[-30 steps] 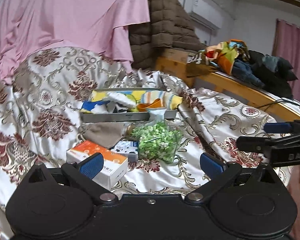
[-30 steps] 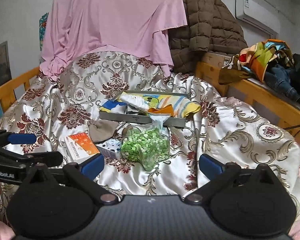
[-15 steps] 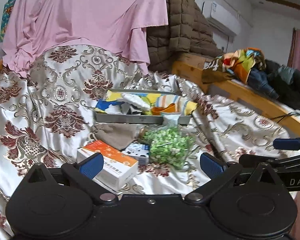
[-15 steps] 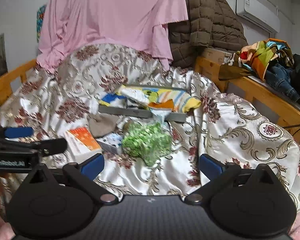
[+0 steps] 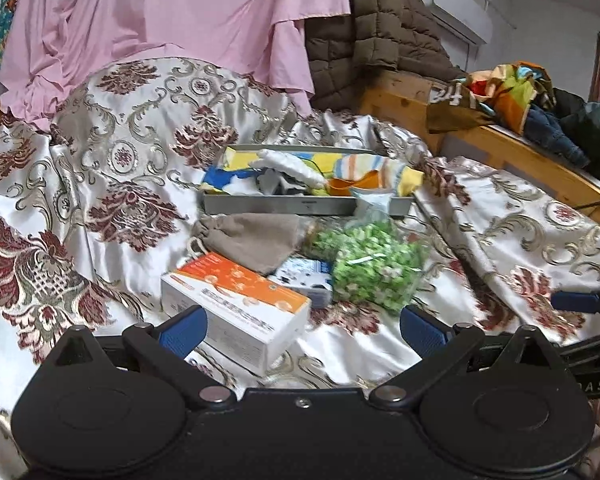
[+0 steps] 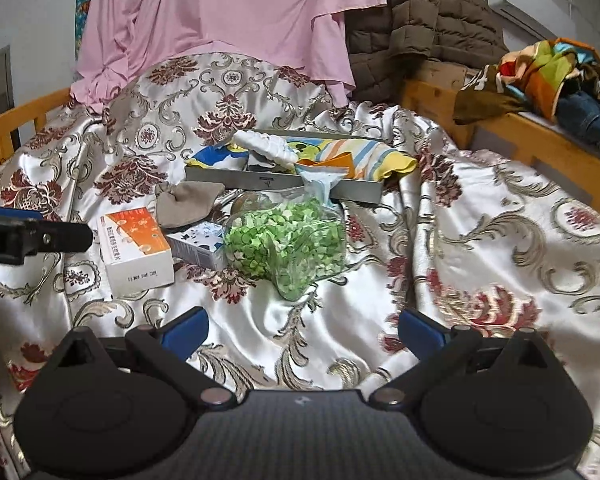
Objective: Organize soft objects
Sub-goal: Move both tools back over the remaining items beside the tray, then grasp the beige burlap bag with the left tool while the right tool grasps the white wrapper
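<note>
We hover with both the left gripper [image 5: 302,330] and right gripper [image 6: 302,330] spread empty, judging that next we reach ahead for the grey pouch [image 5: 252,240] lying before the tray [image 5: 284,205].

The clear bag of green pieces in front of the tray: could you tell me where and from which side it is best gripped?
Probably at the gathered neck of the clear bag, coming from above. The neck stands up narrow by the tray; the bulging body looks too wide and loose.

left gripper [image 5: 303,330] open, empty | orange box [image 5: 236,306] just ahead
</note>
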The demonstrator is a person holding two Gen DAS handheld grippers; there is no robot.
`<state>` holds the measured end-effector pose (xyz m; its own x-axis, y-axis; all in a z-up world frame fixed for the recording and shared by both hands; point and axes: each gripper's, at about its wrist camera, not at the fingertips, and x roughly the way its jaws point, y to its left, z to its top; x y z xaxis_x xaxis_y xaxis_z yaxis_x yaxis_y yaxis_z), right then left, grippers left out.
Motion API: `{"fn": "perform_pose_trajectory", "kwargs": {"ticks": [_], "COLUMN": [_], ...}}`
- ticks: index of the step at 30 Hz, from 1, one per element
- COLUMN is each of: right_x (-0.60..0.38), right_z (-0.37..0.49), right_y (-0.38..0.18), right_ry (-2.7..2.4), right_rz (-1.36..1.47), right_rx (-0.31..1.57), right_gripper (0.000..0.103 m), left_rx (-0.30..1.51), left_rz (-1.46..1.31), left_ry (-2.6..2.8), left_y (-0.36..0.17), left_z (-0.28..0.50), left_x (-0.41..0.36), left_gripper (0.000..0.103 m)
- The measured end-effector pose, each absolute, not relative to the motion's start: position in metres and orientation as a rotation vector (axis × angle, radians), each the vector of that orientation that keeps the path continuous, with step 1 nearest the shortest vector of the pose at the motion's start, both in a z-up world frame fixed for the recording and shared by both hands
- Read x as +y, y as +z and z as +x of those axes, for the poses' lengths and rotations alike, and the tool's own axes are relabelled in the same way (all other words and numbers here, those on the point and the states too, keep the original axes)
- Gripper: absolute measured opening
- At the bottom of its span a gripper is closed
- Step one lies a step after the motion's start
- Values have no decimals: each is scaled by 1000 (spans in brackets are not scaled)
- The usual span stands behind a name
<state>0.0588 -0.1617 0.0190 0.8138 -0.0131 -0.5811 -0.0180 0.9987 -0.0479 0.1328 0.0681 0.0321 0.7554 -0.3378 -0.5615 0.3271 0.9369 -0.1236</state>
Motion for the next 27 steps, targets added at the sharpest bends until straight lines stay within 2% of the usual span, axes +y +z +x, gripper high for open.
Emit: {"fn": "perform_pose_trajectory", "kwargs": {"ticks": [11,18,27], "right_x": [-157,-156,-166], "right_z": [93,124,189], "right_y": [3,3,11], "right_ry": [75,71,64], "right_rz": [-58,-47,-21], "right_rx": [542,503,451], "right_gripper": [103,103,103], "left_rx": [612,541,436], "left_rz": [-26,6,-77], "left_ry": [-345,-307,-182], "left_y": [13,9,29], "left_z": [161,177,250], "left_x": [68,64,50], "left_gripper": [102,102,102]}}
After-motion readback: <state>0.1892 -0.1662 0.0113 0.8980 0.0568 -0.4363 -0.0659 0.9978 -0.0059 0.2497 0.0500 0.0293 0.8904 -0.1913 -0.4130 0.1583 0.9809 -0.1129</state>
